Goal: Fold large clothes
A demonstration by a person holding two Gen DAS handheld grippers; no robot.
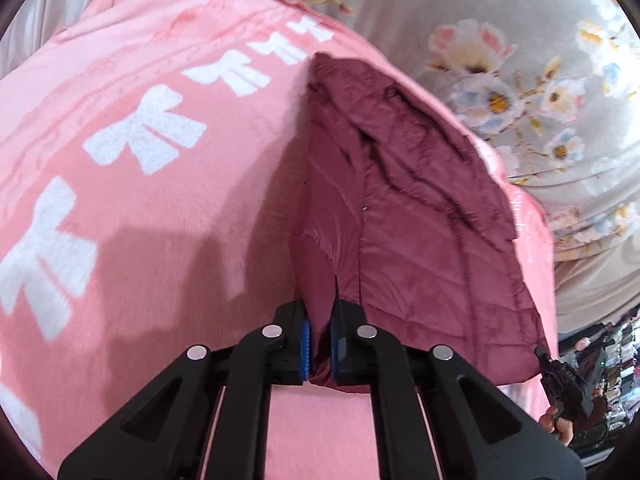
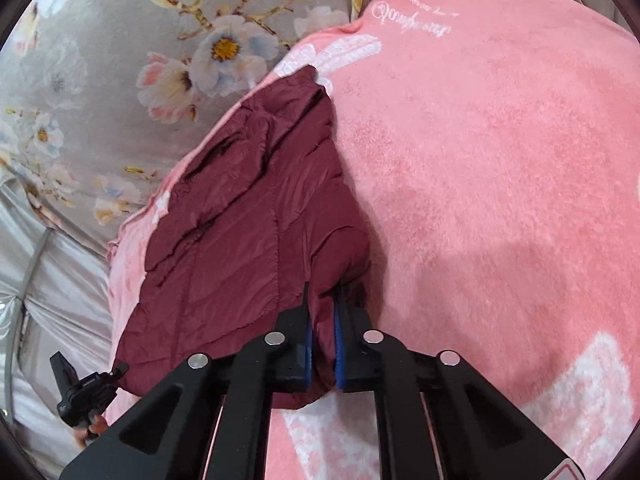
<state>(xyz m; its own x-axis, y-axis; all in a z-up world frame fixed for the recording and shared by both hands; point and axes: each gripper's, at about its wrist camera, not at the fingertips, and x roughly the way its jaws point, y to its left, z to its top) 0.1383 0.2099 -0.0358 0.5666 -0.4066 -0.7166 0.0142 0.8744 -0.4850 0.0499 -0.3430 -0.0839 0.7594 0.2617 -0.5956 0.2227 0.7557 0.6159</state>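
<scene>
On the pink blanket [image 1: 140, 240] | maroon jacket [image 1: 420, 208] lies lengthwise-folded | left claw [image 1: 320, 344] and right claw [image 2: 323, 344] each clenched on a near corner | step: mid-fold | next: carry both corners together toward far end

Jacket [image 1: 420, 240] on blanket [image 1: 160, 220]; blanket on floral sheet [image 1: 520, 40].

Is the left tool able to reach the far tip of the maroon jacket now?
Probably not: the left tool is shut on the maroon jacket's near edge, so it must let go first.
</scene>
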